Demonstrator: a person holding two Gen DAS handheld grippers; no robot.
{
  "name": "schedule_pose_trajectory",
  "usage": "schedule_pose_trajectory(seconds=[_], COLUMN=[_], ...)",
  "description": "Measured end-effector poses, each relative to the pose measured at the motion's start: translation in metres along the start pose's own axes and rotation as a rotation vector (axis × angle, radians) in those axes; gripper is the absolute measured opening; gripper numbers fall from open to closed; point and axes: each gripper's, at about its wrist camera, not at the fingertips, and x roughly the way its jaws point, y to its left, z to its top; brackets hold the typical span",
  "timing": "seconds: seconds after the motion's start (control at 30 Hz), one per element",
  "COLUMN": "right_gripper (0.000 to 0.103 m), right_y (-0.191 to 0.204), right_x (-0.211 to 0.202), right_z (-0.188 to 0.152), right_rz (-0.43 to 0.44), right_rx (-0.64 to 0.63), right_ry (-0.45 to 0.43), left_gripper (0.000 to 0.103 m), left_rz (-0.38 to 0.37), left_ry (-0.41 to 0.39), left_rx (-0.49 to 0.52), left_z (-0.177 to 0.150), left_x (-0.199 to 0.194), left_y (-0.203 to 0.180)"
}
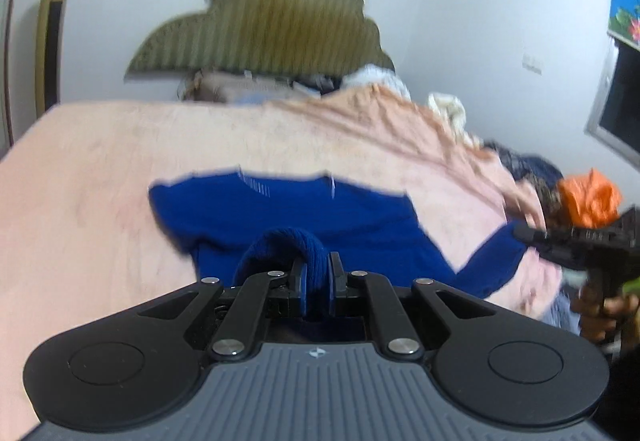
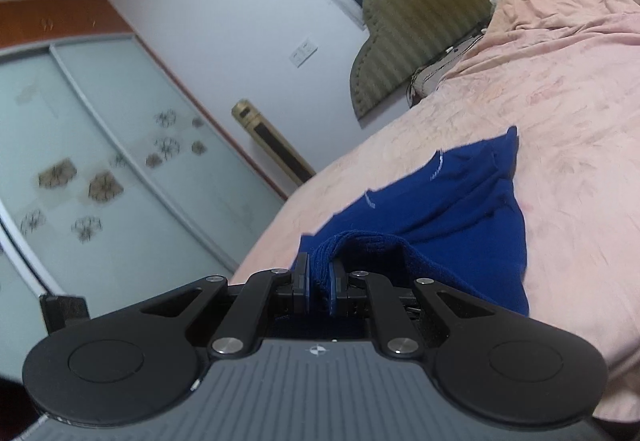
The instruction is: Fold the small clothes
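Pinching ribbed knit, your left hand-held gripper [image 1: 316, 275] is clamped narrow on a bunched edge of the blue sweater [image 1: 288, 217], and your right hand-held gripper [image 2: 320, 283] grips another ribbed edge of it the same way. Beyond both grips, the sweater's body trails onto the pink bedsheet [image 1: 100, 169]. It looks soft, light and stretchy, so expect sagging; hold the thicker ribbing. Past the sweater stands the striped headboard [image 1: 272, 25].
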Motion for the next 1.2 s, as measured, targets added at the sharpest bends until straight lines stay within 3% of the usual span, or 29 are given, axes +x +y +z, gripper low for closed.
schedule_pose_trajectory(seconds=[0.2,0.3,0.53,0.73,1.2], right_gripper=[0.013,0.013,0.013,0.013,0.013], right_y=[-0.019,-0.028,-0.05,-0.069,-0.138], right_x=[0.026,0.039,0.078,0.123,0.234], right_z=[0.024,0.036,0.062,0.082,0.114], right_rz=[-0.006,-0.013,-0.057,-0.107,-0.25], right_rx=[0.073,0.091,0.102,0.105,0.19], right_ry=[-0.079,-0.103,-0.126,-0.129,-0.066], left_gripper=[0.009,0.009,0.009,0.009,0.013], left_rz=[0.067,0.113,0.181,0.225,0.293], left_ry=[-0.089,-0.09,-0.039,0.003,0.218], left_rx=[-0.04,-0.045,-0.121,-0.095,-0.1], left_z=[0.036,0.046,0.068,0.089,0.094], left_x=[0.032,0.057,0.12,0.173,0.308], left_y=[0.001,0.005,0.034,0.051,0.11])
